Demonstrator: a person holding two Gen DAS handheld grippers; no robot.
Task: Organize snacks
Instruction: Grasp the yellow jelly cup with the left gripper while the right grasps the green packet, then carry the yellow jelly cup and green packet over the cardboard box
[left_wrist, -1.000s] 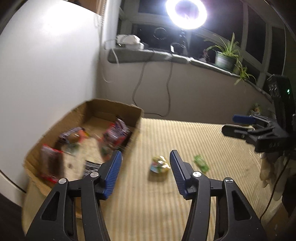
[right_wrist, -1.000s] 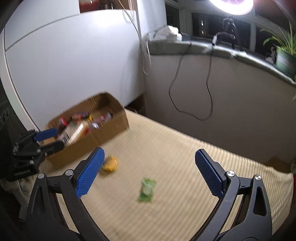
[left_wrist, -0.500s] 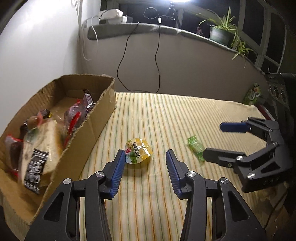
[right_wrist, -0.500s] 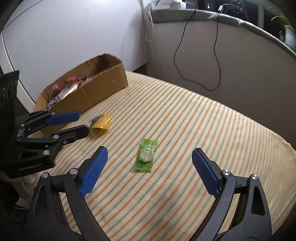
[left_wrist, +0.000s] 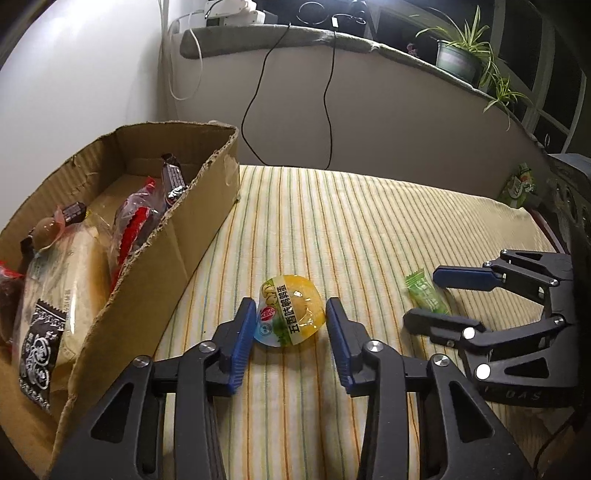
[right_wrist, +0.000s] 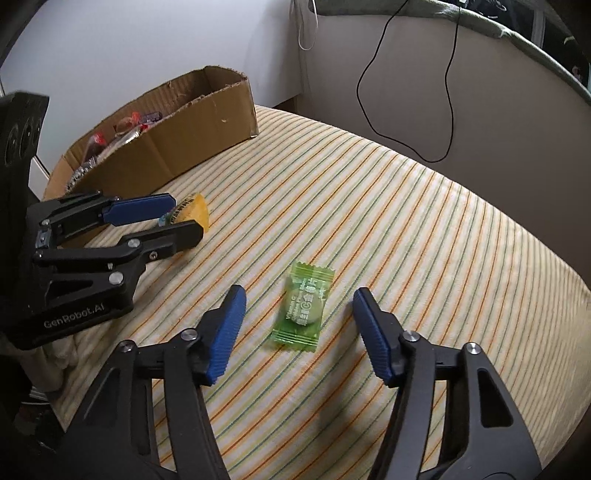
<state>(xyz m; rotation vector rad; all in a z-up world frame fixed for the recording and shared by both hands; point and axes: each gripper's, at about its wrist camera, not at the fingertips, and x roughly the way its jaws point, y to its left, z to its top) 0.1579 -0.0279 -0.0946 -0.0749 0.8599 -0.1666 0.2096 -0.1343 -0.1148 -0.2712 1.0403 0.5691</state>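
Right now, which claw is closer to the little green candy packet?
Right. The right claw has the green candy packet between its closing, not yet touching jaws; the left claw straddles the yellow jelly cup nearby.

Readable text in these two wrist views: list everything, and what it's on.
"五香味鹌鹑蛋": lid of the yellow egg cup, sitting between the left gripper fingers.
"GenRobot.AI": body of the left gripper, seen from the right wrist view.
"Vitamin C": green candy wrapper, between the right gripper fingers; its other lines are too blurred to read.
"DAS" (partial, dim): right gripper body.
Packets in the cardboard box: print too small to read.
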